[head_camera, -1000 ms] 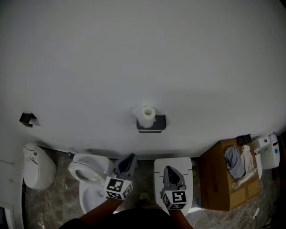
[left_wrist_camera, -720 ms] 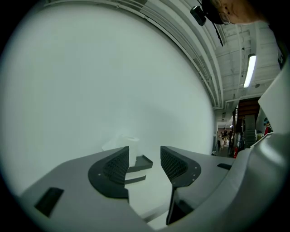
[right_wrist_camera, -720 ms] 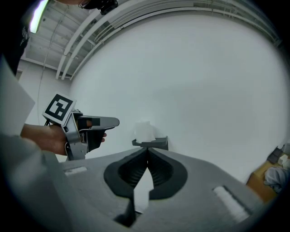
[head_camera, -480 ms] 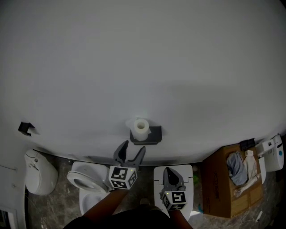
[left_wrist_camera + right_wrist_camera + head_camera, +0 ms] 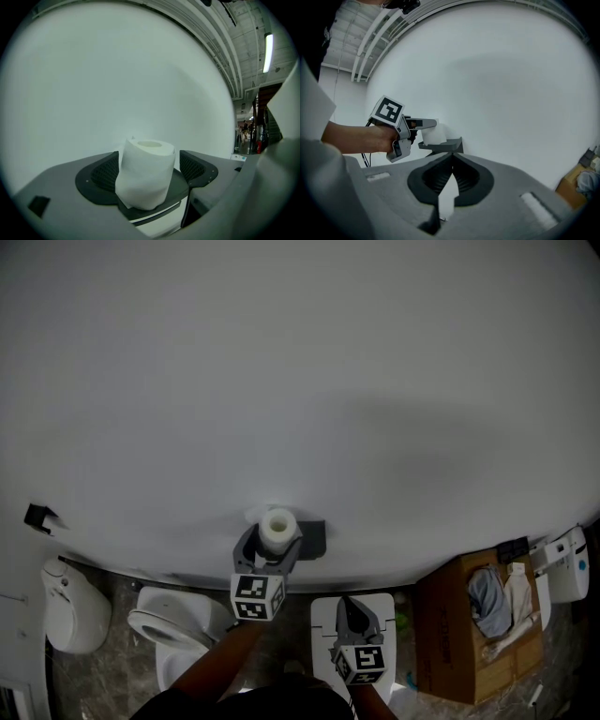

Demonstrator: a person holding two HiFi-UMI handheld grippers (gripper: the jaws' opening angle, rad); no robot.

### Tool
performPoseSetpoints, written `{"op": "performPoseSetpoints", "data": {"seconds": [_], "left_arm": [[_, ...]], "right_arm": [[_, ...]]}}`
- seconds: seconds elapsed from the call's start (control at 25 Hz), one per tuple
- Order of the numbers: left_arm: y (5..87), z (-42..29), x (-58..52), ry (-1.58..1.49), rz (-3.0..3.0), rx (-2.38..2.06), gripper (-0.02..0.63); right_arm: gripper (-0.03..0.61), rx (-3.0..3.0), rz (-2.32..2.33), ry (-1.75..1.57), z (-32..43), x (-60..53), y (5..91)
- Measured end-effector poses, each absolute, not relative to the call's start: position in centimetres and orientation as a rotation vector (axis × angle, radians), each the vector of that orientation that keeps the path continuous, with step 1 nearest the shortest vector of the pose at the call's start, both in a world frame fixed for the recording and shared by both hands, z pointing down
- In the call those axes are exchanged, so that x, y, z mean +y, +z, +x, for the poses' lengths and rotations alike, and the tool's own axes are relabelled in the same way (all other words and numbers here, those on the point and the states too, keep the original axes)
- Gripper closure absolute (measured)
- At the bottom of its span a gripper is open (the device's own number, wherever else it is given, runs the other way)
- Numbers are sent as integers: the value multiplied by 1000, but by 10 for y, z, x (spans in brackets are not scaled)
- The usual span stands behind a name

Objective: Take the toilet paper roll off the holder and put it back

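Observation:
A white toilet paper roll (image 5: 277, 524) stands upright on a dark holder shelf (image 5: 314, 538) fixed to the white wall. My left gripper (image 5: 270, 542) reaches level to the shelf; its jaws have just been opening and now stand open with the roll (image 5: 145, 173) between them, a narrow gap on each side. The left gripper view shows the holder (image 5: 154, 208) under the roll. My right gripper (image 5: 349, 607) hangs lower and nearer to me, shut on nothing (image 5: 451, 159). From there the left gripper (image 5: 423, 124) shows at the roll (image 5: 434, 135).
Below the wall stand a white toilet (image 5: 173, 634), a white rectangular box top (image 5: 380, 610) under the right gripper, and an open cardboard box (image 5: 450, 634) with cloth at the right. A white bin (image 5: 66, 606) and a black wall hook (image 5: 37, 517) are at the left.
My left gripper has moved forward from beside the toilet up to the holder and opened, so the roll now stands between its jaws. The right gripper stays shut and has shifted a little.

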State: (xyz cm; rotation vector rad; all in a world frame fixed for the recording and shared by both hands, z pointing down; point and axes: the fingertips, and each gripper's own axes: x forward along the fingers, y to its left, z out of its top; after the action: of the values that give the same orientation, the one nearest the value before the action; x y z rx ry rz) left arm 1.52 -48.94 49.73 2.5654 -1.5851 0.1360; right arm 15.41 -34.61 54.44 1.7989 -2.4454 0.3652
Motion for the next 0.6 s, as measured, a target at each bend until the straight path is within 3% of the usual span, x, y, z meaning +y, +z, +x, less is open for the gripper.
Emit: {"op": "performPoseSetpoints", "data": {"seconds": [0.6], "left_arm": [[498, 23, -513, 130, 2603, -1573, 245]], "right_arm": [[578, -2424, 1803, 386, 161, -354, 552]]}}
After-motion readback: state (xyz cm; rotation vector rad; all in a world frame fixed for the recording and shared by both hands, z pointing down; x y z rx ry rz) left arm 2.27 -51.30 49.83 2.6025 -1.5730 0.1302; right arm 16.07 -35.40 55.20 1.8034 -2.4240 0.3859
